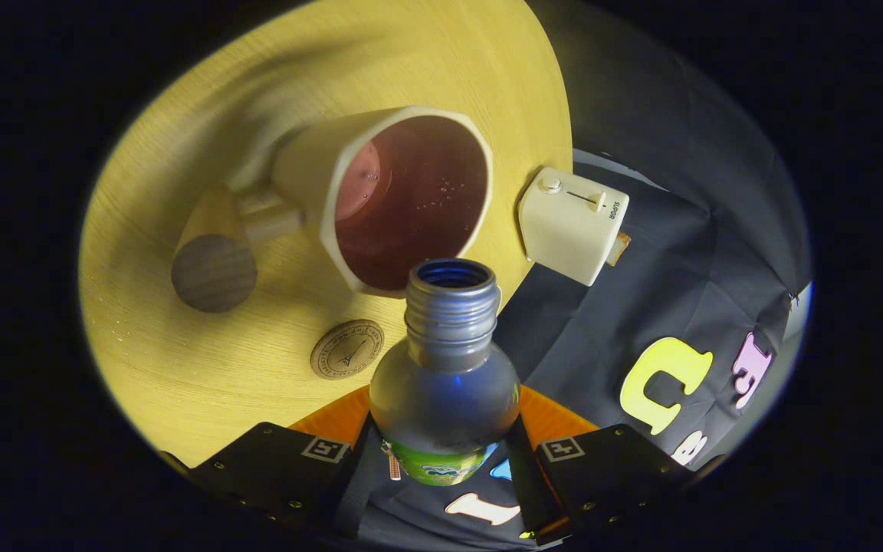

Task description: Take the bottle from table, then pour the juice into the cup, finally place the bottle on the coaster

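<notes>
The small white toaster-shaped box at the edge of the counter bears a short word in capitals on its side, seemingly "SUPOR". The round coaster carries a tower emblem ringed by lettering too small to read.

The clear plastic bottle, its lower body hidden between the gripper fingers. Print on the small round brown coaster too small to tell. The white toaster-shaped block hides most of a tan piece at its right.

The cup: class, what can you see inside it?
Dark red juice with small bubbles lies inside the cup. The bottle, held in the claw, covers the cup's near rim; the juice's depth cannot be judged.
</notes>
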Motion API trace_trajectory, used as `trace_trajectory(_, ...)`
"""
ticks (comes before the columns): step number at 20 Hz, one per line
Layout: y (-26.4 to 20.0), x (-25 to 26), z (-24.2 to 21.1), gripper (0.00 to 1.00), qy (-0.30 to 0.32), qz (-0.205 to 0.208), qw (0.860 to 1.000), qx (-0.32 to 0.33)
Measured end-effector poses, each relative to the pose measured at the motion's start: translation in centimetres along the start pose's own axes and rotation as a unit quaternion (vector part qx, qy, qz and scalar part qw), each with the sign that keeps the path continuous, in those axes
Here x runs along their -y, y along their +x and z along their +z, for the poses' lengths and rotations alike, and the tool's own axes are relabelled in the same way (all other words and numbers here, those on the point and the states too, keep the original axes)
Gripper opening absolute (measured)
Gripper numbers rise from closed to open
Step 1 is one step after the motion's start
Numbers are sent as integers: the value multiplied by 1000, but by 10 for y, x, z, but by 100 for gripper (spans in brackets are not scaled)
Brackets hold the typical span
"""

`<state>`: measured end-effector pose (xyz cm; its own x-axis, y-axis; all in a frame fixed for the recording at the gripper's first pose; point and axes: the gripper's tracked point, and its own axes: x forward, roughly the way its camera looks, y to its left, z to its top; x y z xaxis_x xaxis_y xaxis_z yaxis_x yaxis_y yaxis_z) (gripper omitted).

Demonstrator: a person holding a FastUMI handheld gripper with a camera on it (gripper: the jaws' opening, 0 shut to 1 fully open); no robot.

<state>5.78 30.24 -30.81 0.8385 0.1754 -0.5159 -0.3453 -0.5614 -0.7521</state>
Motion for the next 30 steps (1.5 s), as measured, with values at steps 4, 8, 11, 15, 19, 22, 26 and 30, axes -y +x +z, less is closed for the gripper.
trace_trajectory(4, -2, -6, -3, 76, 48, 6, 999, 15)
trace_trajectory(8, 0, -14, -19, 76, 88, 13, 996, 16)
trace_trajectory(11, -3, -20, -34, 76, 129, 10, 991, 20)
trace_trajectory(15, -7, -33, -55, 76, 209, 19, 978, 19)
trace_trajectory(19, -10, -40, -75, 76, 278, 7, 960, 14)
trace_trajectory(22, -10, -54, -86, 76, 329, 16, 944, 9)
trace_trajectory(26, -10, -58, -98, 76, 419, 1, 908, 19)
trace_trajectory(30, -5, -48, -96, 76, 523, -14, 850, 62)
